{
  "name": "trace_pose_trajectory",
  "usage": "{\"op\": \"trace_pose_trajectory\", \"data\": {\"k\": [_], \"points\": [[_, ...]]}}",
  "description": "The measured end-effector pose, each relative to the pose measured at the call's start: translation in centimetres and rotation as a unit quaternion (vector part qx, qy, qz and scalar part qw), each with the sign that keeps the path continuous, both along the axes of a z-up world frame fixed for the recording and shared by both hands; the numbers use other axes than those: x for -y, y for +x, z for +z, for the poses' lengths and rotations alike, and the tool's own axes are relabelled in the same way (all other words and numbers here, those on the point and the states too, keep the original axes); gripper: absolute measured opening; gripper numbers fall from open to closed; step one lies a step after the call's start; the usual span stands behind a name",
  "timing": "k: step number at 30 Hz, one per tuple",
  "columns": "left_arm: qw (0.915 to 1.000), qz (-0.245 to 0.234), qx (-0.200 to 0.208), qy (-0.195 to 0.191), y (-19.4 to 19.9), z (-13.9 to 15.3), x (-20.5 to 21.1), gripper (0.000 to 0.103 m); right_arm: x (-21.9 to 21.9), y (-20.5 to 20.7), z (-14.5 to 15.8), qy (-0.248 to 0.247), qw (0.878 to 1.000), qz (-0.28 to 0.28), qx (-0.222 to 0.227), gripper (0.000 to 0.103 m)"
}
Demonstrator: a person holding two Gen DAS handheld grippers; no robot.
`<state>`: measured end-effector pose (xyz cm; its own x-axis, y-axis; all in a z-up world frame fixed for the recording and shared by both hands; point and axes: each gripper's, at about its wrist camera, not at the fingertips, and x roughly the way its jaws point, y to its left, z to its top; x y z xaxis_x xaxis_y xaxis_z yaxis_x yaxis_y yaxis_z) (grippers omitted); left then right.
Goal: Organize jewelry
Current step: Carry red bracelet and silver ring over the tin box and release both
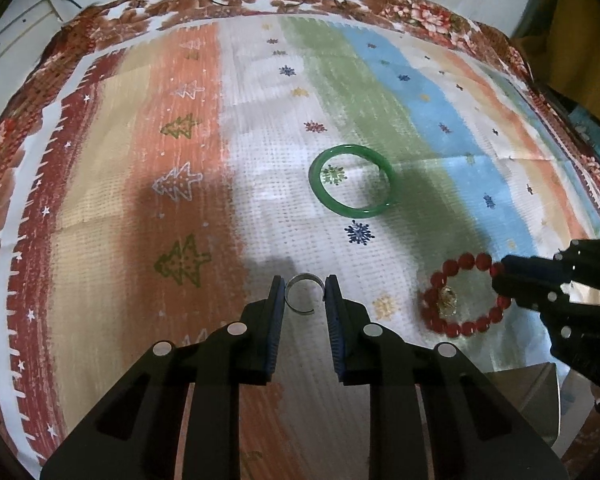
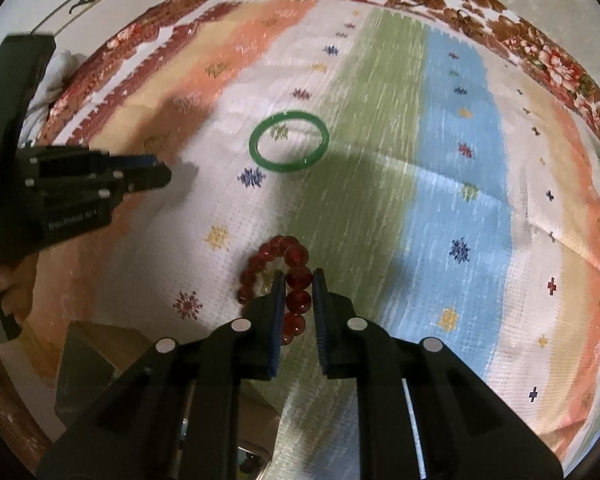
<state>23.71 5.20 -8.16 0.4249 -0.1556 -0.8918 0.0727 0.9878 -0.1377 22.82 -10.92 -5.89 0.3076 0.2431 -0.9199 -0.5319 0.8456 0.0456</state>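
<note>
Silver cuff (image 1: 303, 294) seemingly between left gripper (image 1: 304, 282) fingertips.

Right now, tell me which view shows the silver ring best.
The left wrist view. There the silver ring lies on the cloth between the fingers of the left gripper, its open band plain to see. The right wrist view shows the left gripper from the side, but the ring cannot be made out there.

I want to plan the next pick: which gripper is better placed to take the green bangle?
Neither clearly: the left gripper brackets the silver ring, the right gripper the red bead bracelet; the green bangle lies ahead of both.
</note>
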Motion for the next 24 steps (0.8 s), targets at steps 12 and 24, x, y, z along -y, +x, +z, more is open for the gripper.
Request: {"op": "trace_pose_trajectory", "data": {"k": [12,24], "points": [[0.9994,-0.01,0.03,-0.017,-2.2,2.6,0.7,0.02,0.6,-0.3,2.5,0.033,0.999,-0.015,0.015,0.015],[0.9977,-0.02,0.057,-0.029,-5.0,4.8,1.8,0.02,1.5,-2.2,5.0,0.055,0.998,-0.016,0.036,0.015]]}}
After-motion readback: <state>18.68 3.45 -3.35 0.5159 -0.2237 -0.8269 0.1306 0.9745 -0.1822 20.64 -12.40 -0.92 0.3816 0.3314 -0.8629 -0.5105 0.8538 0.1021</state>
